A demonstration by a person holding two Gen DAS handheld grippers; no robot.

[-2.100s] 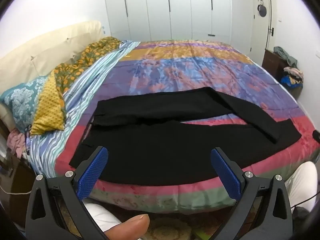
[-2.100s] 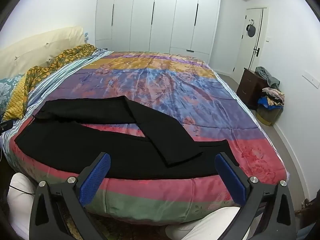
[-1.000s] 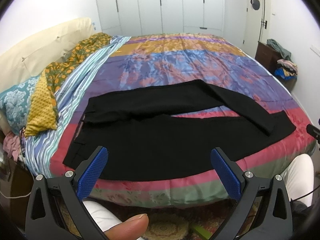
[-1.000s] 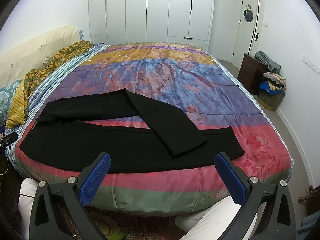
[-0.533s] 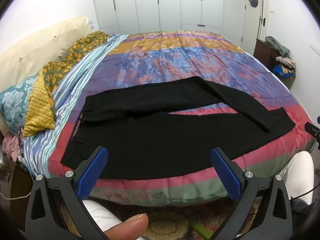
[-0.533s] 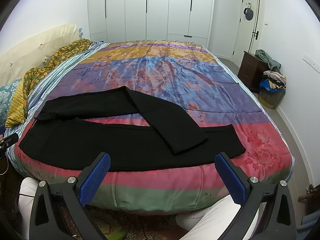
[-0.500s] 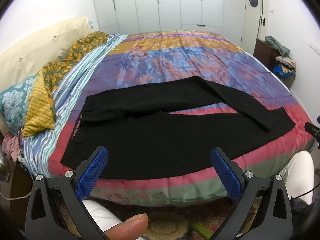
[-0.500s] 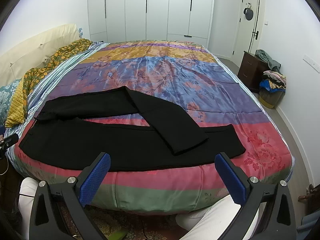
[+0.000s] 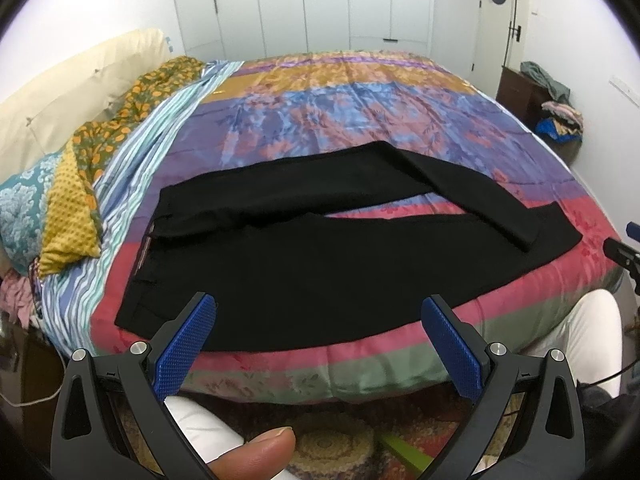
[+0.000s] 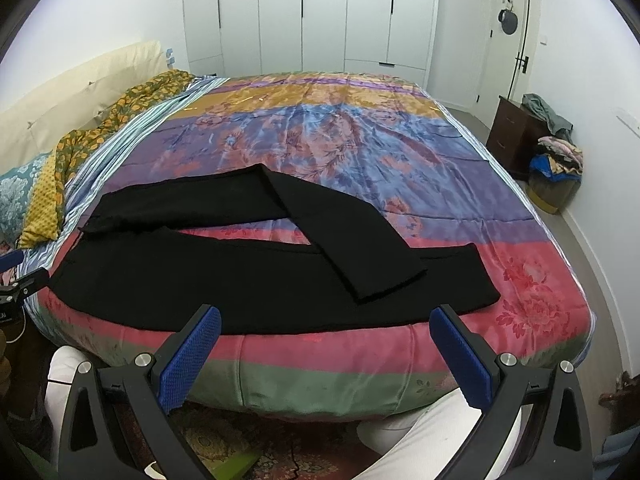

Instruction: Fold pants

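Pants (image 9: 320, 264) wait beyond both sets of blue fingers (image 9: 186, 344), each spread wide and empty. Left gripper (image 9: 318, 342) and right gripper (image 10: 326, 346) hang short of the bed's near edge (image 10: 320, 364). Black trousers lie flat at twelve o'clock, waistband left, far leg bent across the near one.

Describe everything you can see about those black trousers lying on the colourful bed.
The black trousers look like plain, matte woven cloth. They lie flat near the front edge of the multicoloured satin bedspread, waistband toward the pillow end. The near leg runs straight along the bed edge; the far leg bends midway and crosses over it, its hem lying on the near leg. A pale lining strip shows at the waistband. Only the bedspread touches them; the open left gripper and right gripper hover short of them.
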